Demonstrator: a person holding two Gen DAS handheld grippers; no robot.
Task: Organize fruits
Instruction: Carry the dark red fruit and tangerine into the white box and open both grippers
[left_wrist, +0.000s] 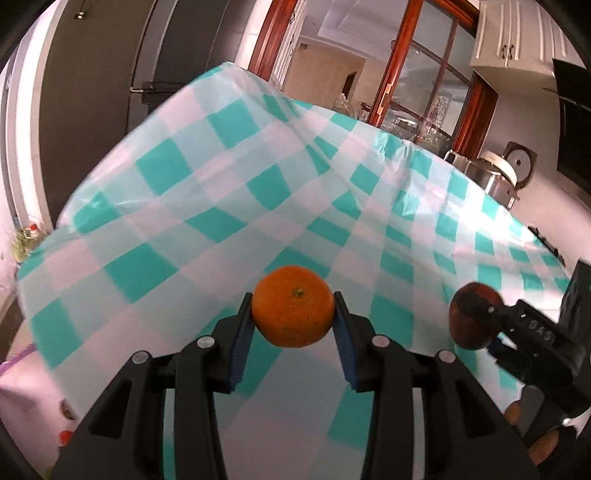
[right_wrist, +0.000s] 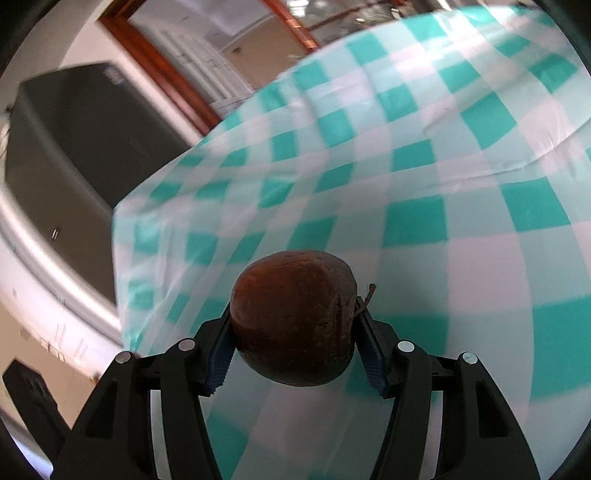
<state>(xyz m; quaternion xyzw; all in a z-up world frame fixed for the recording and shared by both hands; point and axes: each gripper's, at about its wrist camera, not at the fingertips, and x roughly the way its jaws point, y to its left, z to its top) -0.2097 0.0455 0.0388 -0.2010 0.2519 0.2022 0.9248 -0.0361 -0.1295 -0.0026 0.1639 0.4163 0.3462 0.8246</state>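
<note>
Both jaws are closed on fruit: the left gripper (left_wrist: 293, 308) clamps an orange (left_wrist: 293, 306), the right gripper (right_wrist: 293, 325) a dark brown apple (right_wrist: 293, 317).

Each fruit is held off the checked tablecloth (left_wrist: 229, 192), pinched between blue pads (left_wrist: 242, 332). The left wrist view shows what the right cannot — the right gripper (left_wrist: 476, 321) from the side, level with the left and toward the table's right edge, its apple (left_wrist: 471, 319) out front, plus a metal pot (left_wrist: 493, 177) past the far edge. The right wrist view alone shows the apple's stem pointing right, and a dark cabinet (right_wrist: 74, 155) beyond the table's left edge. Both grippers tilt downward over the cloth; both views are motion-blurred.
</note>
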